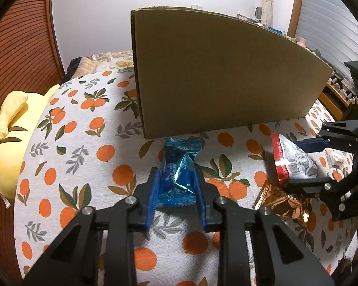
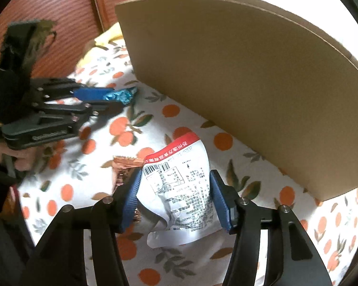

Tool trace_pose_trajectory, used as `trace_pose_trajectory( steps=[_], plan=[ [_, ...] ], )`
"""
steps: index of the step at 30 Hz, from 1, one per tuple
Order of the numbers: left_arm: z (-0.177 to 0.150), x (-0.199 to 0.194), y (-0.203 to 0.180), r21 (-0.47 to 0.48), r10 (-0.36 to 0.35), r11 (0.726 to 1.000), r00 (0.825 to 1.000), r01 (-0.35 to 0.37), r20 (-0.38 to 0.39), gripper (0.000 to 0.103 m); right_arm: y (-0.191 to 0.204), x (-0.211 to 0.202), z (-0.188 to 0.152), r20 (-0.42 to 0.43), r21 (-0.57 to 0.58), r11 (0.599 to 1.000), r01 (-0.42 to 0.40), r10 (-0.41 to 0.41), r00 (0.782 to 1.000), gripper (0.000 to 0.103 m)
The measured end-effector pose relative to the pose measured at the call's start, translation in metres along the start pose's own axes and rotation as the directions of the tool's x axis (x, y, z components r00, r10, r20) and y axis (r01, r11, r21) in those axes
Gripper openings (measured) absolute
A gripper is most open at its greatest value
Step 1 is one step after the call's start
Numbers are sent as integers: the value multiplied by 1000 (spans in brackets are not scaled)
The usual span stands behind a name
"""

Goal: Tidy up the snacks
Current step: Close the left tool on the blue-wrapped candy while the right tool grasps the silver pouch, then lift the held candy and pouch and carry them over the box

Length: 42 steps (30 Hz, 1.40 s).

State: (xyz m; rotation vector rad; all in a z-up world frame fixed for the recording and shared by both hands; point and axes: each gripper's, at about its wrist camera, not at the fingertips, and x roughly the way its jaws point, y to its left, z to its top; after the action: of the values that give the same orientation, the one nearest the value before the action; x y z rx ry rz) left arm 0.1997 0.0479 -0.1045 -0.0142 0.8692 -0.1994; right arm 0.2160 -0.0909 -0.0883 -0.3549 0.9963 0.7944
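My left gripper (image 1: 176, 175) is shut on a shiny blue snack packet (image 1: 179, 166), held just above the orange-print tablecloth (image 1: 71, 124) in front of a tall cardboard box (image 1: 222, 76). In the right wrist view the left gripper (image 2: 121, 100) shows at the left with the blue packet (image 2: 120, 96) in its tips. My right gripper (image 2: 175, 186) is shut on a white snack bag with a red top band (image 2: 179, 186), close to the box wall (image 2: 250, 83). A gold-brown foil packet (image 2: 124, 164) lies under the bag. In the left wrist view the right gripper (image 1: 305, 159) holds the white bag (image 1: 291, 159).
The gold foil packet (image 1: 281, 200) lies on the cloth at the right. A yellow plush toy (image 1: 12, 128) sits at the table's left edge. A wooden slatted door (image 1: 19, 54) stands behind it. Another small snack (image 1: 336, 159) lies at the far right.
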Motion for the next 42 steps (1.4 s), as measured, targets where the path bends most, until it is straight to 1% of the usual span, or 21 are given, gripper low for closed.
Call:
trace_pose_trajectory(
  steps=[7,13,25,33,42],
  plan=[
    [0,0,-1,4,3,1000,1000,-3,0,25,6,-9,-5,24,-3,1000,2,-2,1000,57],
    [1,-1,0,3,5,1000,1000,-5,4,24,9,-22,-5,61,2,1000,6,-6,998,57],
    [-1,-9,-5,20,-4,1000,1000,4,12,24,5,-46,-8,107,21,999,31,-33,994,58],
    [3,-25,-12,33,-18,999,999,17,46,24,6,-54,-8,134,29,999,36,-40,990,58],
    [16,-47,-21,49,-50,998,994,45,102,24,5,-66,-7,170,32,999,43,-48,984,58]
  ],
)
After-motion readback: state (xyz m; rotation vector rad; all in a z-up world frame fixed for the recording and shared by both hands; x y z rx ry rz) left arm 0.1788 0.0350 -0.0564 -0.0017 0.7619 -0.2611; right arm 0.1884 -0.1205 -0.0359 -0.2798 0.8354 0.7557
